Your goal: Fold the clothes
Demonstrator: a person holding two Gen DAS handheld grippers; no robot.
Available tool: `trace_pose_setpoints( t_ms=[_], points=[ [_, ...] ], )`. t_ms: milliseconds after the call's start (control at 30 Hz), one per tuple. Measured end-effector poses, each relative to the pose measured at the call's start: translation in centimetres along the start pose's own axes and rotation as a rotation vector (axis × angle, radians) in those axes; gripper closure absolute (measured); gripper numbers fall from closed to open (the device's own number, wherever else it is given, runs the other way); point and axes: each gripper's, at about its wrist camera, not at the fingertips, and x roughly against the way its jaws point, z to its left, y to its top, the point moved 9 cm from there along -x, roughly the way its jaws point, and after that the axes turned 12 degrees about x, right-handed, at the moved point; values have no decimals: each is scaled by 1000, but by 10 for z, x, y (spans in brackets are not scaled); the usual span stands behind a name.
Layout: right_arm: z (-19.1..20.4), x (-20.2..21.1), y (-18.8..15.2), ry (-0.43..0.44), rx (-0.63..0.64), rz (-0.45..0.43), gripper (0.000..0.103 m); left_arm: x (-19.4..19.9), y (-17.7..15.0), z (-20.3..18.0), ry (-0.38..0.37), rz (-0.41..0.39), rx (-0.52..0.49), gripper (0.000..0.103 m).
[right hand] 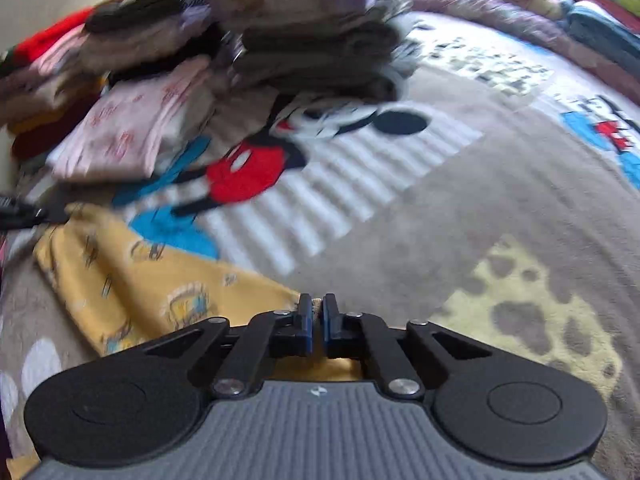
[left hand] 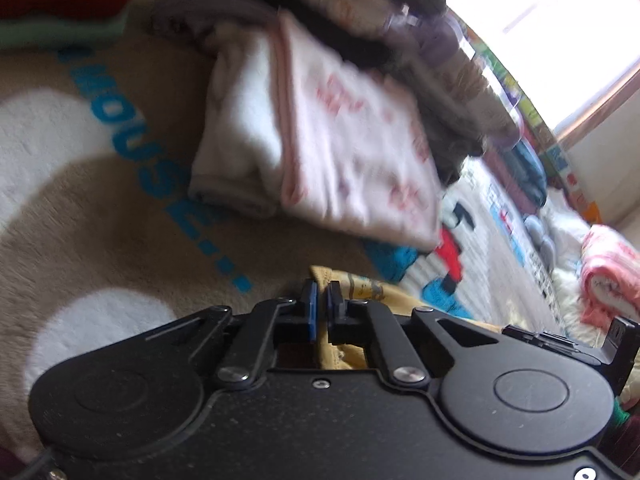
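A yellow printed garment [right hand: 132, 280] lies stretched over the Mickey Mouse rug [right hand: 400, 220]. My right gripper [right hand: 317, 312] is shut on its near right corner. My left gripper [left hand: 322, 300] is shut on another edge of the same yellow garment [left hand: 360, 286]; its tip also shows at the far left of the right wrist view [right hand: 24, 212], holding the garment's far left corner. The cloth hangs taut between the two grippers, just above the rug. Both views are blurred by motion.
A folded pink-and-white garment [left hand: 352, 148] lies just beyond, also in the right wrist view [right hand: 120, 136]. Stacks of folded clothes [right hand: 304, 40] stand behind it. A rolled pink towel [left hand: 608, 276] lies at the right. A bright window [left hand: 560, 20] is at the back.
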Motion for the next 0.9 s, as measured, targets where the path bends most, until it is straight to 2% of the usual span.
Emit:
trace_pose_setpoints(
  t_ms=[67, 133, 233, 267, 300, 367, 433, 467, 533, 600, 667, 767, 833, 900],
  points=[
    [-6, 3, 6, -33, -54, -46, 96, -6, -4, 1, 33, 4, -23, 101],
    [0, -11, 2, -67, -1, 5, 96, -10, -6, 3, 53, 6, -37, 100],
    [7, -23, -2, -107, 14, 26, 92, -10, -6, 7, 59, 2, -28, 92],
    [4, -19, 0, -119, -17, 10, 84, -8, -5, 6, 56, 0, -25, 90],
    [2, -15, 2, -137, -42, -5, 67, -6, -5, 6, 60, -7, -26, 87],
    [1, -1, 6, -212, -28, -31, 59, 1, -6, 4, 75, -23, -32, 78],
    [11, 15, 8, -249, 1, -55, 59, 8, -11, 4, 90, -21, -13, 74],
    [20, 23, 8, -250, 11, -69, 59, 12, -15, 3, 95, -15, -3, 68],
    [47, 36, 5, -211, 28, -98, 60, 17, -26, 1, 112, -7, -6, 61],
    [80, 38, -4, -179, 65, -110, 63, 18, -35, 0, 155, -26, -58, 60],
    [108, 27, -19, -168, 109, -73, 63, 20, -37, 1, 240, -63, -116, 72],
    [134, 10, -39, -219, 184, -14, 62, 35, -40, -24, 217, -134, -224, 73],
    [139, 21, -36, -229, 158, -36, 65, 37, -48, -43, 169, -166, -319, 73],
    [139, 44, -33, -227, 87, -95, 65, 13, -62, -35, 201, -72, -337, 73]
  ],
)
